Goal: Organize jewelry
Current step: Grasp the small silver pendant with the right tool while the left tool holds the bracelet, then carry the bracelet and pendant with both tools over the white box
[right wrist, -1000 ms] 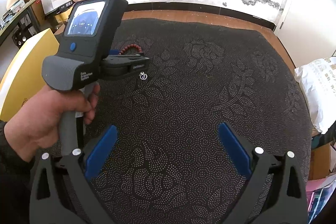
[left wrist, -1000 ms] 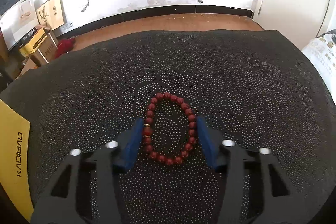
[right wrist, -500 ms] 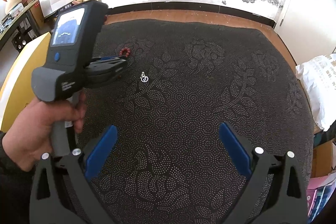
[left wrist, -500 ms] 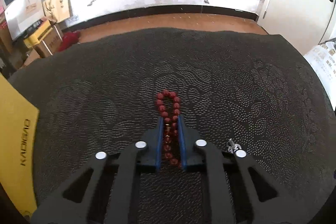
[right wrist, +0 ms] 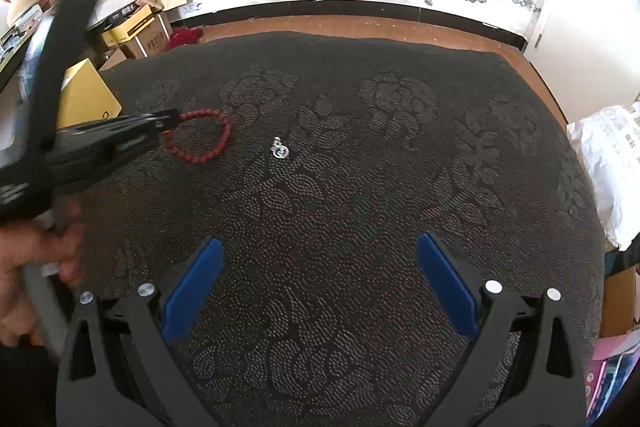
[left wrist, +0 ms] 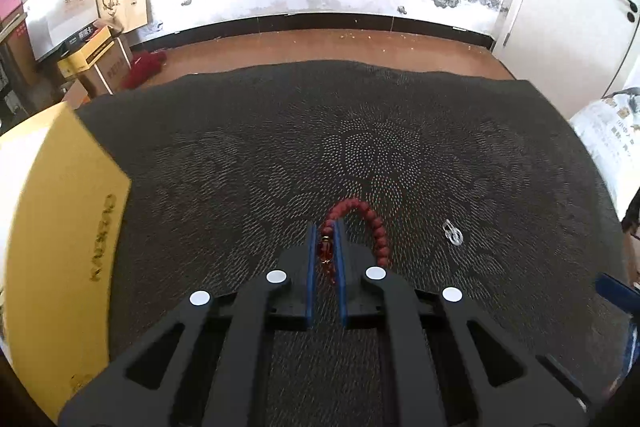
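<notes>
A red bead bracelet (left wrist: 375,223) hangs from my left gripper (left wrist: 325,230), whose blue pads are shut on one side of the loop. In the right wrist view the same bracelet (right wrist: 208,139) dangles off the left gripper (right wrist: 173,117), lifted above the dark patterned cloth (right wrist: 360,187). A small silver trinket (right wrist: 280,149) lies on the cloth to the right of the bracelet; it also shows in the left wrist view as a silver trinket (left wrist: 453,234). My right gripper (right wrist: 320,275) stands open low over the near cloth with nothing between its fingers.
A yellow box (left wrist: 52,227) lies at the cloth's left edge. Cardboard boxes and paper bags (left wrist: 100,39) stack at the far left by the wall. A white sack (right wrist: 608,163) sits off the right edge. A person's hand (right wrist: 36,259) holds the left gripper's handle.
The left gripper closed on the bracelet, squeezing it into a narrow loop, then lifted it and carried it left toward the yellow box. The right gripper stayed put.
</notes>
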Demonstrator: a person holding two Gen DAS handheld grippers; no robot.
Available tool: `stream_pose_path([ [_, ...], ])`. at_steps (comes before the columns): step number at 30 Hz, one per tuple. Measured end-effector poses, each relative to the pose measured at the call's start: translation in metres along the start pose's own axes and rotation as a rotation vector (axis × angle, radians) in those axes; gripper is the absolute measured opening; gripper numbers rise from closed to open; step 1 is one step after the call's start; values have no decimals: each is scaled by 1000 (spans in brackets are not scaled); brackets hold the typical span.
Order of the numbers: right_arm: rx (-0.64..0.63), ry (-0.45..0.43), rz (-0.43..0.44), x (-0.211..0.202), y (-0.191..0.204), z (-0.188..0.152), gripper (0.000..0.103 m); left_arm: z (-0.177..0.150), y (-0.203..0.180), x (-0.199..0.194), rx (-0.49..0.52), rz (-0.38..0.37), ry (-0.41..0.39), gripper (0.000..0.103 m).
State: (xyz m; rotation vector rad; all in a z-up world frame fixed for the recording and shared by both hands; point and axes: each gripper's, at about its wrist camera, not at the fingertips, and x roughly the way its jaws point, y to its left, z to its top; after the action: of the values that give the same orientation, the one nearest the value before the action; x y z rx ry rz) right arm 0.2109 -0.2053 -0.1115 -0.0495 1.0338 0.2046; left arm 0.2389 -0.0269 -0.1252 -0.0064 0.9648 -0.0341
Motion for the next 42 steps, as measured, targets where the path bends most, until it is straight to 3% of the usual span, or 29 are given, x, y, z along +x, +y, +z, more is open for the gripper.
stream_pose_path([
  [6, -77, 3, -13, 37, 19, 16, 94, -16, 15, -28, 1, -17, -1, 8],
  [9, -63, 13, 18, 58, 16, 24, 94, -20, 23, -27, -7, -29, 5, 8],
  [18, -73, 0, -7, 95, 15, 41, 87, -23, 28, -11, -5, -68, 35, 8],
  [20, -66, -10, -10, 96, 15, 44, 83, -23, 30, -8, -8, -71, 33, 8],
  [21, -71, -16, -3, 95, 17, 45, 74, -23, 30, -6, -7, -70, 37, 8],
  [22, -81, -24, 0, 93, 19, 47, 55, -24, 31, -4, -8, -74, 41, 8],
  [24, -100, -25, 14, 90, 22, 47, 34, -25, 32, -1, -8, -76, 40, 8],
  [26, -113, -27, 14, 90, 24, 48, 31, -28, 33, 4, -9, -82, 59, 8],
  [28, -124, -24, 33, 90, 27, 49, 16, -28, 34, 5, -6, -83, 60, 8],
  [35, -115, -19, 30, 87, 32, 53, 13, -26, 33, 0, -9, -91, 53, 8],
  [42, -124, -69, 44, 50, 35, 56, 13, -21, 42, -17, -25, -106, 37, 8],
])
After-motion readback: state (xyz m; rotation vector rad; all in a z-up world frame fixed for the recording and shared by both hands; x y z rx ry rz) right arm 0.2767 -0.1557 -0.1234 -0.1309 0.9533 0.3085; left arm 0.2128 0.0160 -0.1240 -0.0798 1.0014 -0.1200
